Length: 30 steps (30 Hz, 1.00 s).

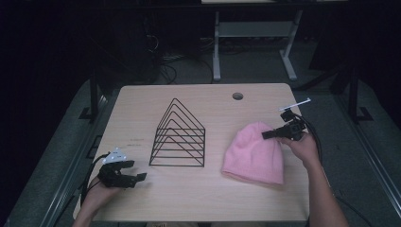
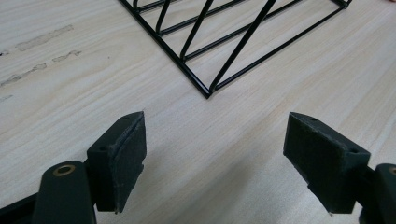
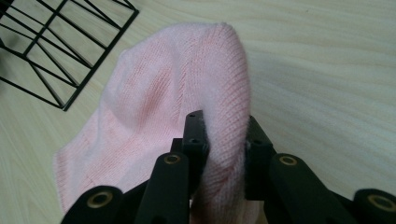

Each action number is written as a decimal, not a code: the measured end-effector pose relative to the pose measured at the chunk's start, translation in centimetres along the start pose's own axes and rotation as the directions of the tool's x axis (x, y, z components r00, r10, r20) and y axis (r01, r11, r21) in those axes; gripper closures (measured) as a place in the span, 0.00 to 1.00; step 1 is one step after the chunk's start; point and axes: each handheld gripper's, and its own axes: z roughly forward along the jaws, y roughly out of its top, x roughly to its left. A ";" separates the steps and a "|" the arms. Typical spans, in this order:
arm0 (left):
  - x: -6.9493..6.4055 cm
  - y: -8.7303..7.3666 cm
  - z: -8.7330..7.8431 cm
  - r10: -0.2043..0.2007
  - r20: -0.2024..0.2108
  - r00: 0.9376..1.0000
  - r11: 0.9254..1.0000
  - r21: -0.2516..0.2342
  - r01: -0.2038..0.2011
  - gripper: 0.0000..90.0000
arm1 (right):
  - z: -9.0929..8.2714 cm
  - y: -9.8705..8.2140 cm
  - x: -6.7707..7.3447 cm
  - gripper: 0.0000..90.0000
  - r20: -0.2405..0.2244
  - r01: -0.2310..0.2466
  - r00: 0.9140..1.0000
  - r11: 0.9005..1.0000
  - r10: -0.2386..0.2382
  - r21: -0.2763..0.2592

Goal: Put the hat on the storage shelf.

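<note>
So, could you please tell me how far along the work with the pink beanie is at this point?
Done: the right gripper has closed on a fold of the pink beanie, pinching its edge. In hand: that edge is raised while the rest lies on the table. Left: probably moving it to the black wire rack, which holds nothing. The left gripper is open, near the rack's corner.

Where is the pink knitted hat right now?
In the high view, the pink knitted hat lies on the table's right side, beside the black wire rack, pinched by the right gripper.
</note>
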 end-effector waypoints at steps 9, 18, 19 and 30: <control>-0.2 0.2 0.1 0.013 0.011 1.000 1.000 0.008 -0.013 0.24 | -1.8 -0.2 1.0 0.84 -0.016 0.033 0.999 0.998 -0.033 -0.050; -0.4 0.5 -0.3 0.013 0.012 1.000 1.000 0.011 -0.013 0.24 | -4.1 0.2 3.1 0.84 -0.009 0.095 0.995 0.991 -0.096 -0.090; -0.4 0.5 -0.4 0.020 0.015 1.000 1.000 0.014 -0.020 0.24 | -4.3 0.2 3.3 0.84 -0.009 0.101 0.995 0.991 -0.102 -0.093; -0.4 1.2 -0.9 0.026 0.033 0.999 0.999 0.031 -0.027 0.24 | -7.7 1.1 5.9 0.84 0.020 0.162 0.987 0.977 -0.161 -0.135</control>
